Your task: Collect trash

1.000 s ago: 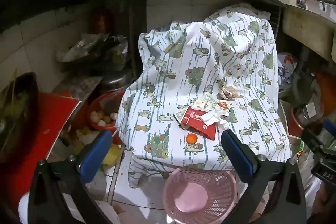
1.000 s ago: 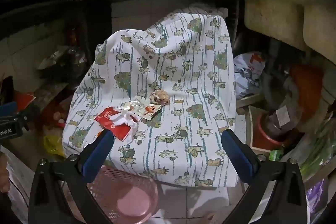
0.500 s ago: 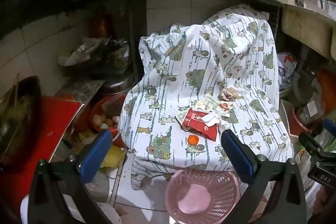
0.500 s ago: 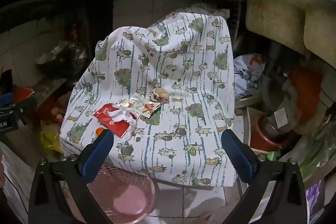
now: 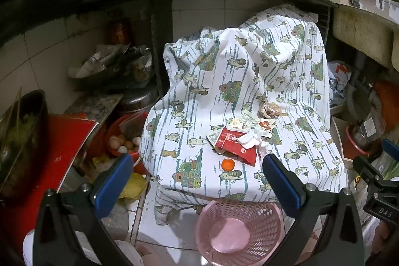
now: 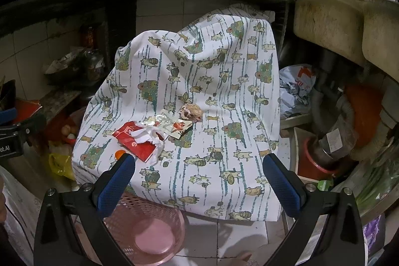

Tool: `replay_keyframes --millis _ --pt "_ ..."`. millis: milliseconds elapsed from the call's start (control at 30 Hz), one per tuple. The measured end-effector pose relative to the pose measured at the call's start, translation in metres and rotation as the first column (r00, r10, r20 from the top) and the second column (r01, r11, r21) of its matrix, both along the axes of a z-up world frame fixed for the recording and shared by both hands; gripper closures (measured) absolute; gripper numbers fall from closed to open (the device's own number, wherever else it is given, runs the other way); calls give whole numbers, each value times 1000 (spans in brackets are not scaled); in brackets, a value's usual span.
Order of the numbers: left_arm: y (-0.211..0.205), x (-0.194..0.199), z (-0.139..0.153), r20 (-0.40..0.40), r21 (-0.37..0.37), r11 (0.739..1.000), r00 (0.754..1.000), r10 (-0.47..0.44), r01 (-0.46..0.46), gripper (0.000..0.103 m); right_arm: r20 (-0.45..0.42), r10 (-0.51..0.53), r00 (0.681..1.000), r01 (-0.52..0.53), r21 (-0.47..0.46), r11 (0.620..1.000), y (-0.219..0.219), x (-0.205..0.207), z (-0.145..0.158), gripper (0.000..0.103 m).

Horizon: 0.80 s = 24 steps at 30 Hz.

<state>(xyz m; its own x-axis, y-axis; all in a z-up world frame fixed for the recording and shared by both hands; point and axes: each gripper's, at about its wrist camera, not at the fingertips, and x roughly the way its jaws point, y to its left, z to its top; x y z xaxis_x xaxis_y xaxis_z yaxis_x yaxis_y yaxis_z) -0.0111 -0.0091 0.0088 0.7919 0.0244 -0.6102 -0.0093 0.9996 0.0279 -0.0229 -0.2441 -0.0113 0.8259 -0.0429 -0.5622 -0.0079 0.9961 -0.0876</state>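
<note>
left wrist view: the left gripper [image 5: 198,181] stood wide open and empty, its blue textured pads [image 5: 113,178] apart. trash lay heaped on a printed cotton cloth [image 5: 199,101] — a red packet [image 5: 233,143], a crumpled white tissue [image 5: 250,137], a round orange cap [image 5: 227,164]. a pink perforated plastic basket [image 5: 264,216] sat on the floor below the cloth's edge.

right wrist view: the right gripper [image 6: 199,181] was likewise open, holding nothing. the red packet [image 6: 136,141] and a wadded brownish scrap [image 6: 190,111] rested on the cloth [image 6: 212,81]; the basket [image 6: 129,211] sat lower left.
</note>
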Motion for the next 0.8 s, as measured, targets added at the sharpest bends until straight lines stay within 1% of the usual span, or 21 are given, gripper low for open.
replay_keyframes --millis 267,800 --pt "1 1 4 11 -7 1000 1000 -1 2 0 6 1 1000 -1 -7 1000 -1 1 1 0" --pt "2 -1 2 6 -15 1000 1000 0 0 0 7 0 1000 1 -9 1000 0 1 -1 0"
